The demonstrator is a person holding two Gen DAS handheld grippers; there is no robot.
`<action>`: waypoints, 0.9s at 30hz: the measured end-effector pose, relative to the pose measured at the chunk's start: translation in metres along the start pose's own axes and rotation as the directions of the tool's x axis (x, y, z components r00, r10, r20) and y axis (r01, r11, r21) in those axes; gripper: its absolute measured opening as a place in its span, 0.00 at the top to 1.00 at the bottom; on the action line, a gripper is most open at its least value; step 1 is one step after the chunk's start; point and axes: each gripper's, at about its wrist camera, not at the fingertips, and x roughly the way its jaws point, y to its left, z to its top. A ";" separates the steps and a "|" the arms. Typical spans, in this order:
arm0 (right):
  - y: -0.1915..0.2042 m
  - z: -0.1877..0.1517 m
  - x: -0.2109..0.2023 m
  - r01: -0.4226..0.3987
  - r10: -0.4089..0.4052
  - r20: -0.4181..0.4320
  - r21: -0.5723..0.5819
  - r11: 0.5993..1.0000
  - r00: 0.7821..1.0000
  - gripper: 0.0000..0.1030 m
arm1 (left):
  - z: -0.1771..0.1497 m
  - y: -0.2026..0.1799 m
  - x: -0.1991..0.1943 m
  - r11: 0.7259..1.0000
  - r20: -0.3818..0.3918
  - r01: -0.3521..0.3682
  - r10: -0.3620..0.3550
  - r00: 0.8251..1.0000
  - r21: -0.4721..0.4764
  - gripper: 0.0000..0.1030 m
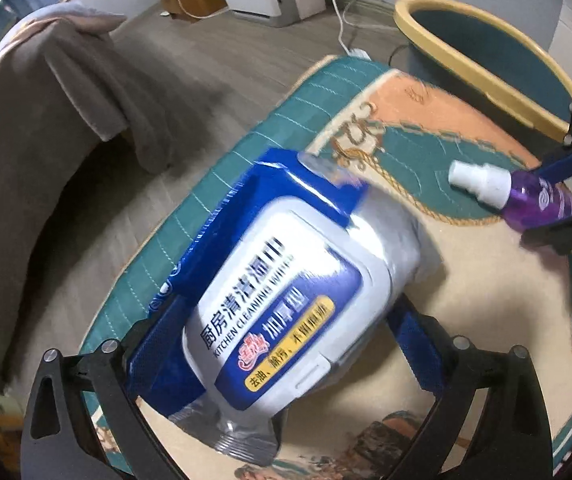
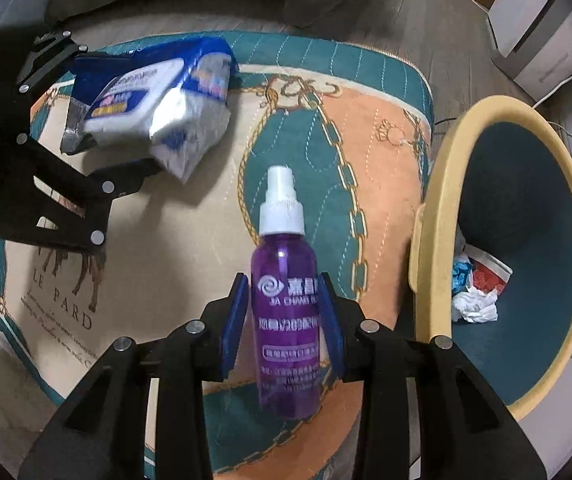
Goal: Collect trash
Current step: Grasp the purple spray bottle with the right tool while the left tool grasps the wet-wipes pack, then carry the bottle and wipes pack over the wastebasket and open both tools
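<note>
My left gripper (image 1: 281, 320) is shut on a blue and white pack of kitchen wet wipes (image 1: 281, 280), held above a patterned cushion (image 1: 466, 304). The pack also shows in the right wrist view (image 2: 153, 96), with the left gripper (image 2: 105, 120) around it. My right gripper (image 2: 283, 304) is shut on a purple spray bottle (image 2: 286, 320) with a white nozzle, over the cushion (image 2: 386, 148). The bottle also shows in the left wrist view (image 1: 526, 196) between the right gripper's fingers (image 1: 566, 164). A teal bin with a yellow rim (image 2: 438, 184) stands right of the cushion.
The bin (image 1: 466, 44) holds crumpled paper and wrappers (image 2: 478, 284). A grey cloth (image 1: 77, 80) hangs over a sofa at the left. A white appliance (image 2: 542, 36) and a white cable (image 1: 336, 12) are on the wooden floor behind.
</note>
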 end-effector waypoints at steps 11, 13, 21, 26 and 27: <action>0.003 0.005 0.004 0.030 -0.030 0.000 -0.004 1.000 1.000 0.69 | -0.001 0.017 -0.021 0.998 0.072 0.041 -0.037 0.997 -0.054 0.59; 0.004 0.005 -0.001 0.030 -0.030 0.012 0.004 1.000 0.999 0.69 | 0.000 0.017 -0.028 0.996 0.091 0.055 -0.049 0.995 -0.065 0.67; -0.001 0.004 -0.034 0.038 -0.044 0.102 0.058 0.998 0.994 0.69 | -0.001 0.009 -0.065 0.994 0.131 0.068 -0.056 0.990 -0.089 0.69; -0.002 -0.003 -0.067 0.049 -0.062 0.161 0.082 0.995 0.985 0.69 | -0.001 -0.003 -0.094 0.992 0.138 0.061 -0.045 0.989 -0.114 0.69; -0.002 -0.006 -0.077 0.050 -0.066 0.179 0.088 0.995 0.982 0.69 | 0.000 -0.006 -0.100 0.991 0.140 0.061 -0.043 0.989 -0.123 0.69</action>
